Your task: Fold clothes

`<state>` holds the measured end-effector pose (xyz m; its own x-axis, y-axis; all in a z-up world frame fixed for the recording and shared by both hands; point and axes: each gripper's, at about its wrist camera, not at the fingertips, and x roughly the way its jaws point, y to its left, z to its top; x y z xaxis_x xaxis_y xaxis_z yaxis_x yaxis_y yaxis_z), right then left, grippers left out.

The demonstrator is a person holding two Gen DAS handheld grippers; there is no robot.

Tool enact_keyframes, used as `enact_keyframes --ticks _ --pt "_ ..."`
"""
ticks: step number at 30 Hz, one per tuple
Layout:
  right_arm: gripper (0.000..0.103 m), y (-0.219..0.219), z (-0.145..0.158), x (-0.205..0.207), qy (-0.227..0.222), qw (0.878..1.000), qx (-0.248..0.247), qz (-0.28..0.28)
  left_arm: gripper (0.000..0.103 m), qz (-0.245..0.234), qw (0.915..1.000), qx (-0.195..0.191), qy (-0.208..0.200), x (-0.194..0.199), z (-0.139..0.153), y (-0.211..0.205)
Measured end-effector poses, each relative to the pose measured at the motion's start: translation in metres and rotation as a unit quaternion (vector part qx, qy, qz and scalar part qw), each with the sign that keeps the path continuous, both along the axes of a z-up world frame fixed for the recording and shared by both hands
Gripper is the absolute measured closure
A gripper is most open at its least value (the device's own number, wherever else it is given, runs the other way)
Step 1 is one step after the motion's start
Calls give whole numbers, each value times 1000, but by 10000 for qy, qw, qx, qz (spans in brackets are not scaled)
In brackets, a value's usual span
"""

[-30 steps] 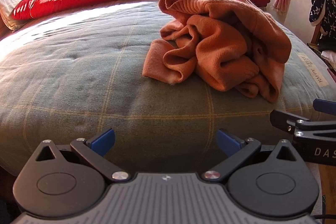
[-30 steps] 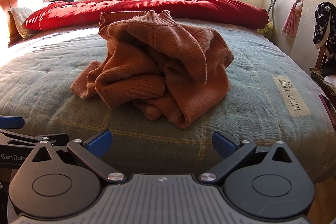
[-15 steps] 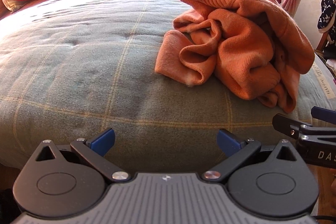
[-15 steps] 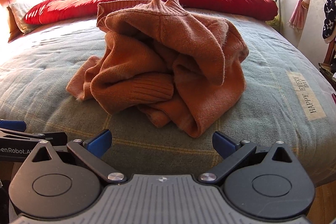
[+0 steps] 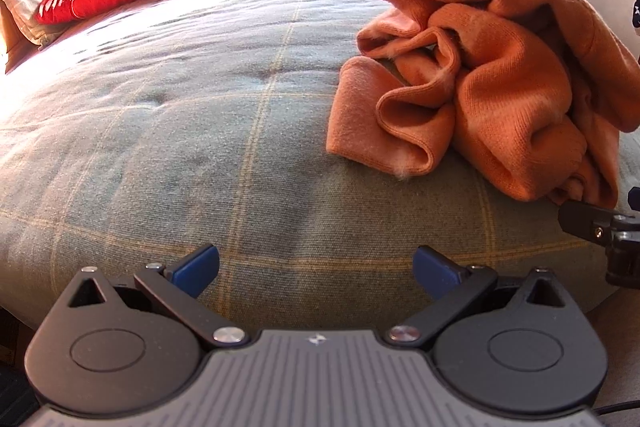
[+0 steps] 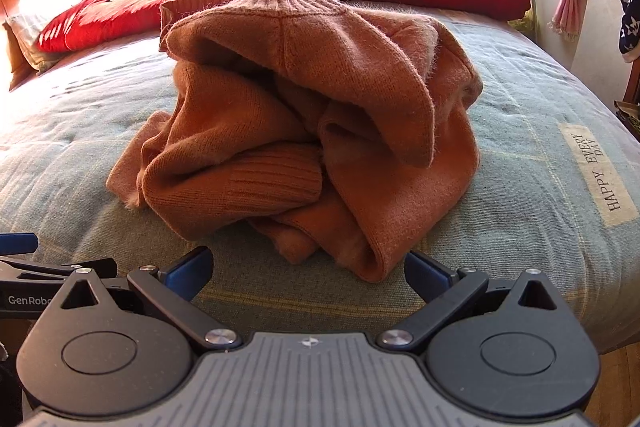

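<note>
Right wrist view: one crumpled orange sweater [image 6: 304, 131], right gripper [image 6: 306, 273] and left gripper [image 5: 316, 267] both spread.

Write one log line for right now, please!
phase: approach | sweater: crumpled on bed | left tongs: open, empty | right tongs: open, empty
</note>
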<state>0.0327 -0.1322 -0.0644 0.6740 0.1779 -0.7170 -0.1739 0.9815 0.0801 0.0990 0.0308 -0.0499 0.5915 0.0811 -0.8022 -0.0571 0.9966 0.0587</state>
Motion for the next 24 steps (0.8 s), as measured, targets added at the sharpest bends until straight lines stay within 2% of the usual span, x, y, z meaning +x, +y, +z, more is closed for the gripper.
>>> enact_keyframes --ticks 10,17,20,24 --pt "0 -8 9 8 -95 9999 112 -10 0 -57 10000 9 -7 12 4 -4" --pt "0 -19 44 13 -560 9983 137 8 0 -104 9998 -131 -135 28 15 -1" --pt "0 -22 55 25 -743 9972 -11 -95 0 -150 9995 -214 -166 38 20 -2" --pt "0 -25 53 51 -746 9964 -312 -236 0 -294 9989 -320 -194 56 24 -5"
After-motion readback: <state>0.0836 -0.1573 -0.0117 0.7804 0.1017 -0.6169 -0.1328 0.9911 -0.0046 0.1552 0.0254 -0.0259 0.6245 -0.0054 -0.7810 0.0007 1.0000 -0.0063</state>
